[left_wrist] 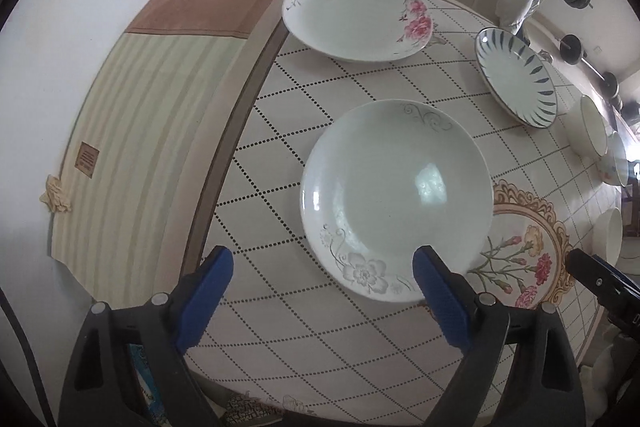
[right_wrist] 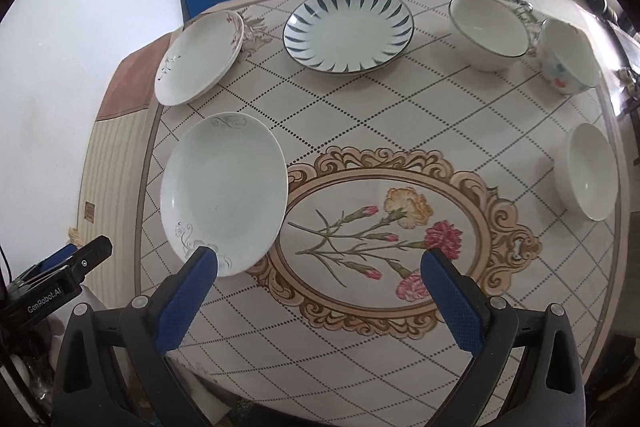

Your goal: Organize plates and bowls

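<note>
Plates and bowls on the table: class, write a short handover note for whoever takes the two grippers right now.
Left gripper: open, empty, over the grey-flower plate.
Right gripper: open, empty, above the tablecloth.
Plates: grey-flower plate near left; pink-flower plate far left; blue-striped plate far centre.
Bowls: dark-rimmed bowl, spotted bowl, plain white bowl along the right.
Done: nothing stacked.
Left: group plates, then bowls.

"GenRobot.AI" in white letters on the black body of the left gripper [right_wrist: 60,279], at 8 o'clock in the right wrist view. Brown label [left_wrist: 88,159] on the striped cloth, at 9 o'clock in the left view, too small to read.
</note>
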`<state>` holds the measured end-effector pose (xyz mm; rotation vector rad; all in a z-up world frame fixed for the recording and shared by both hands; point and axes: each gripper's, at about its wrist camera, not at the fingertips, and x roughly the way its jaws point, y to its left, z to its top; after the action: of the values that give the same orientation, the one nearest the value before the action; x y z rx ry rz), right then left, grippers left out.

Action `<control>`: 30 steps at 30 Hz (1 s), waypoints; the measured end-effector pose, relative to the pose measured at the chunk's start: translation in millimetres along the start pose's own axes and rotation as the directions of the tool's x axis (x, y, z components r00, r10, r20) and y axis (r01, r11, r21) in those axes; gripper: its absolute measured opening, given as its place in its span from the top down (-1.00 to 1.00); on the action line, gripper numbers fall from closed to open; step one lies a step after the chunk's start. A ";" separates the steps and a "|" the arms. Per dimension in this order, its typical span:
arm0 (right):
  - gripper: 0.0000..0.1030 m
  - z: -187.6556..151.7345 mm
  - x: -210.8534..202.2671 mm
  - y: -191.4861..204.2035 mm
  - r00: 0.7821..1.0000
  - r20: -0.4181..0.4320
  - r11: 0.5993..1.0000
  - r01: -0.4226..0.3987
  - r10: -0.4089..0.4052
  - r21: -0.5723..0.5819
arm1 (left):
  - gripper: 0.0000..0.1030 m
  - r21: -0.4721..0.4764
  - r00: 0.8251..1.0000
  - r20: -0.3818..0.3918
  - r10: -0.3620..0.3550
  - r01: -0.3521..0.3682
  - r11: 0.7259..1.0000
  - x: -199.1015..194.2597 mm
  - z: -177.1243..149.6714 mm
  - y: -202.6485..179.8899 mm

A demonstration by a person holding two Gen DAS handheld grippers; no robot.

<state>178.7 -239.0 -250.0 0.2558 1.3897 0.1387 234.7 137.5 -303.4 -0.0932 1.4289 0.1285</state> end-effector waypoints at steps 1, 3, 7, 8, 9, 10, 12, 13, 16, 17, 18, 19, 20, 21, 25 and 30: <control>-1.00 7.2 13.7 2.7 1.000 -0.019 1.000 -0.005 0.006 0.013 | -0.79 -0.002 1.000 -0.016 -0.008 0.008 1.000 10.2 9.5 4.5; -1.00 21.3 35.7 9.9 0.998 -0.054 0.999 -0.014 0.015 0.035 | -0.79 0.008 0.998 -0.049 -0.025 0.025 1.000 29.5 24.5 11.5; -1.00 46.8 80.5 24.1 0.993 -0.111 0.998 -0.030 0.036 0.060 | -0.79 0.037 0.990 -0.122 -0.072 0.077 0.996 71.3 52.2 22.7; -1.00 51.5 91.3 25.7 0.991 -0.126 0.997 -0.040 0.049 0.068 | -0.77 0.042 0.986 -0.138 -0.089 0.095 0.995 80.7 57.4 24.6; -0.97 55.5 102.1 26.0 0.987 -0.145 0.995 -0.052 0.064 0.081 | -0.56 0.046 0.984 -0.152 -0.096 0.104 0.994 88.7 60.8 25.4; -0.92 58.4 111.9 25.7 0.983 -0.162 0.993 -0.070 0.085 0.100 | -0.30 0.051 0.979 -0.173 -0.111 0.121 0.991 96.7 64.0 25.9; -0.66 62.8 130.2 22.4 0.968 -0.186 0.979 -0.141 0.168 0.147 | -0.16 0.062 0.966 -0.220 -0.133 0.150 0.987 110.1 67.3 24.7; -0.62 64.3 137.6 20.5 0.961 -0.192 0.972 -0.168 0.199 0.167 | -0.09 0.071 0.964 -0.228 -0.136 0.156 0.985 114.2 68.3 23.6; -0.42 66.6 152.8 21.4 0.956 -0.209 0.970 -0.169 0.205 0.175 | -0.06 0.090 0.957 -0.249 -0.147 0.173 0.981 122.2 70.3 21.3; -0.38 66.6 156.7 22.3 0.954 -0.216 0.969 -0.171 0.207 0.176 | -0.05 0.093 0.954 -0.254 -0.159 0.188 0.978 123.4 70.6 20.7; -0.34 66.4 160.3 23.4 0.952 -0.223 0.968 -0.174 0.212 0.179 | -0.04 0.098 0.953 -0.256 -0.164 0.195 0.976 124.1 70.7 20.2; -0.30 66.0 163.3 24.6 0.947 -0.229 0.966 -0.183 0.223 0.184 | -0.04 0.104 0.951 -0.259 -0.166 0.198 0.975 124.7 70.7 19.3; -0.21 65.9 167.9 25.8 0.944 -0.236 0.964 -0.189 0.231 0.188 | -0.04 0.112 0.949 -0.264 -0.174 0.210 0.971 125.6 70.7 17.7; -0.14 65.4 169.6 28.1 0.942 -0.242 0.964 -0.190 0.232 0.185 | 0.00 0.120 0.947 -0.268 -0.178 0.216 0.969 126.6 70.0 16.1; 0.05 64.8 176.6 35.0 0.941 -0.255 0.970 -0.183 0.220 0.162 | 0.26 0.147 0.944 -0.272 -0.186 0.232 0.962 128.5 65.0 10.9; 0.28 66.4 180.8 33.3 0.942 -0.258 0.970 -0.175 0.214 0.166 | 0.40 0.138 0.945 -0.255 -0.203 0.244 0.960 120.9 61.3 7.9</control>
<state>277.9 -168.8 -403.0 0.5087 1.6519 0.2481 310.2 158.0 -414.5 -0.1358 1.6528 -0.1979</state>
